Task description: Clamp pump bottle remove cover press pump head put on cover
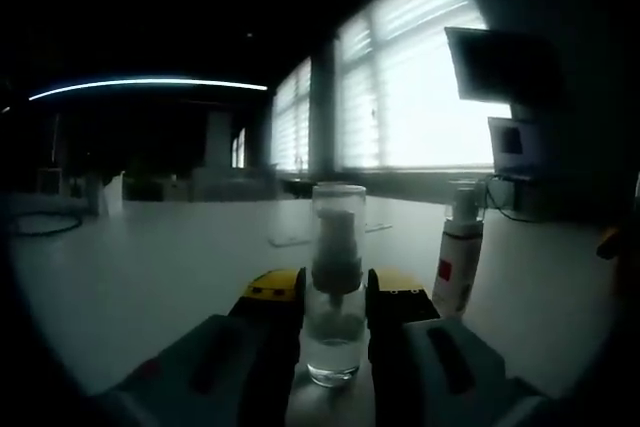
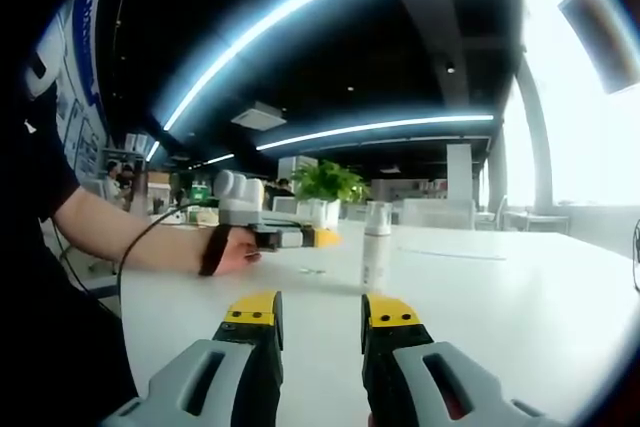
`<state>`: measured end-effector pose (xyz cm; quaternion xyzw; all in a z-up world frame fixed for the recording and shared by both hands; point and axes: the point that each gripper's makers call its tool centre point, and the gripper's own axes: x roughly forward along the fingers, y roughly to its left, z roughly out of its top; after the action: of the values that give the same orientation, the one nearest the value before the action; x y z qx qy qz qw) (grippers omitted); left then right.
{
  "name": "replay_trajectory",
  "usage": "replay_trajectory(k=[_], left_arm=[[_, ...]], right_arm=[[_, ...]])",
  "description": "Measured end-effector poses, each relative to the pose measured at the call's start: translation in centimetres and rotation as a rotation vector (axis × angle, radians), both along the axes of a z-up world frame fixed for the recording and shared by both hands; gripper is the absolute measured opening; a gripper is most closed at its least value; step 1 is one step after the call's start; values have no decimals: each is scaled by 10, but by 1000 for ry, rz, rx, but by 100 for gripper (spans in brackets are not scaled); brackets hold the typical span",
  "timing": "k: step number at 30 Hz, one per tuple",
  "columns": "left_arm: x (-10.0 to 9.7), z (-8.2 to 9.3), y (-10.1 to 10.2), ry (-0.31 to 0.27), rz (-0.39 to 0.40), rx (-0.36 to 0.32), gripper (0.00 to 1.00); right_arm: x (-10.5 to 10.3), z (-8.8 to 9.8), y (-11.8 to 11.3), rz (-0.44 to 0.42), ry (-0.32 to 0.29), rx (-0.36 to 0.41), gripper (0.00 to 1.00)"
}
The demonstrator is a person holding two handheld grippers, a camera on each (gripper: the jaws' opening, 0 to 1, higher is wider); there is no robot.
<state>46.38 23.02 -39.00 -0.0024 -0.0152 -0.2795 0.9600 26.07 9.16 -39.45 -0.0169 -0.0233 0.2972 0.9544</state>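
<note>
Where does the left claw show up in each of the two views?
Left gripper view: the left claw rises from the bottom centre, its jaws close against both sides of the clear pump bottle.
Right gripper view: the left claw sits left of centre, held in the person's hand and pointing toward the picture's right.
Shared landmark: the white table under it in both.
</note>
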Motion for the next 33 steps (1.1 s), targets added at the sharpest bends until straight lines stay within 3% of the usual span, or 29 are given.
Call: replay_trajectory(k=[7,12,16,24,33], left_arm=[[5,0,9,1,33,-23,16],[1,0,7,-12,21,8,16],[2,-1,7,2,15,-6,16],[-15,7,-6,-8,-81,-39,16],[-32,15,1,-45,-144,28,16]], right_arm=[[0,0,0,-2,-1,-1,25],[-1,0,1,-5,-3,-7,25],[-1,0,2,-6,-1,-7,25],[0,-1,1,-6,2,-8,25],[0,0,1,-4,-1,-6,25]])
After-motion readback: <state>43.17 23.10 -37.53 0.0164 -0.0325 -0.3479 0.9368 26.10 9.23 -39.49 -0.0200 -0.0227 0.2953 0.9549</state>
